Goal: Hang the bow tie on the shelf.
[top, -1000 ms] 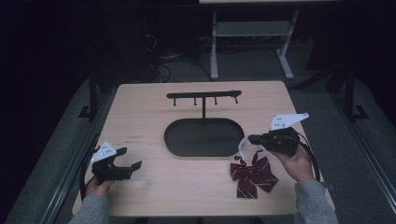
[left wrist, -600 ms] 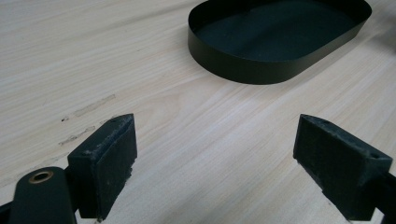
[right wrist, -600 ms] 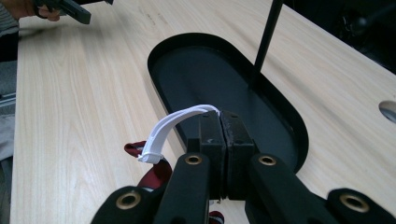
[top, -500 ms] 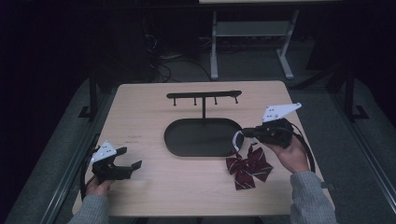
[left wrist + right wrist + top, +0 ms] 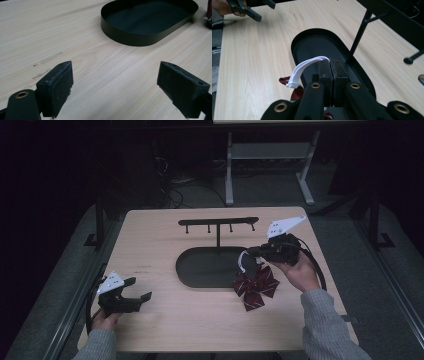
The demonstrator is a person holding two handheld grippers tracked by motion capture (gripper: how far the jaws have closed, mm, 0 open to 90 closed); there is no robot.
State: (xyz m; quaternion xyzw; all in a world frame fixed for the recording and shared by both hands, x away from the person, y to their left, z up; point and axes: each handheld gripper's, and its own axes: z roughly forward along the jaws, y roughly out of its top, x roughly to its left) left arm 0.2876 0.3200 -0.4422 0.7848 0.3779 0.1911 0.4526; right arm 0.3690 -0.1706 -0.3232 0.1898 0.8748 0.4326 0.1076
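white strap (image 5: 305,67) is clamped in the right gripper (image 5: 256,251), the bow (image 5: 256,286) hung below, the rack (image 5: 218,222) up-left; the left gripper (image 5: 142,289) is held apart.

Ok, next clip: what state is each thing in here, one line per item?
Right gripper: shut on the white strap.
White strap: pinched at one end, looping down to the bow tie.
Bow tie: hanging from the strap beside the tray, touching the table or not I cannot tell.
Left gripper: open, holding nothing.
Tray: empty.
Hook stand: upright, hooks bare.
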